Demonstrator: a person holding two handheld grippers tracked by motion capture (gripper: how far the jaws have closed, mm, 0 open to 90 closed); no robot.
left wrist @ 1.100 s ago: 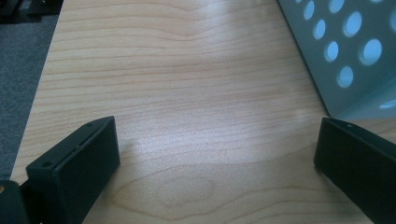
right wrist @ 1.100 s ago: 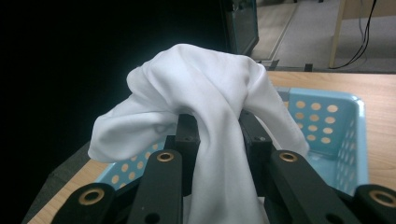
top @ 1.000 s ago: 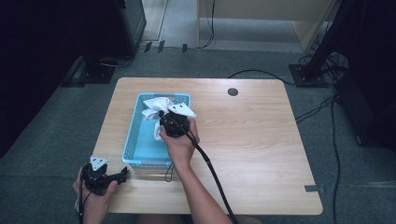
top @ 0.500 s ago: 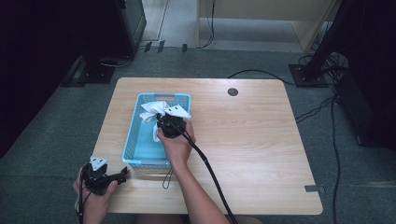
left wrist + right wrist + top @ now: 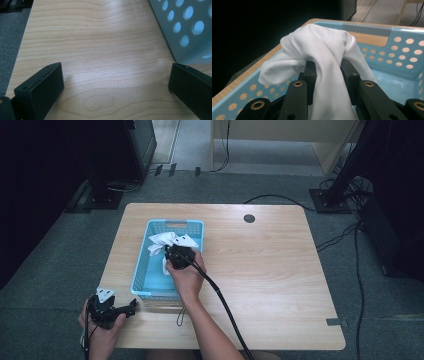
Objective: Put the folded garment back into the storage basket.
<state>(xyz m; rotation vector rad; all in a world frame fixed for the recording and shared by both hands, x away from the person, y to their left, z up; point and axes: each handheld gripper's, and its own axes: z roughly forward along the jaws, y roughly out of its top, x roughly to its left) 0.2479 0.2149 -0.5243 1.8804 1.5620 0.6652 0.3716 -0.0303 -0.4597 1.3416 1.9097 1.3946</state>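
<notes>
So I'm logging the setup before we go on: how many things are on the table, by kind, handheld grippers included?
Blue perforated basket: 1
White cloth, pinched in the right gripper over the basket: 1
Grippers, the left gripper open near the table's front-left corner: 2
Total: 4
</notes>
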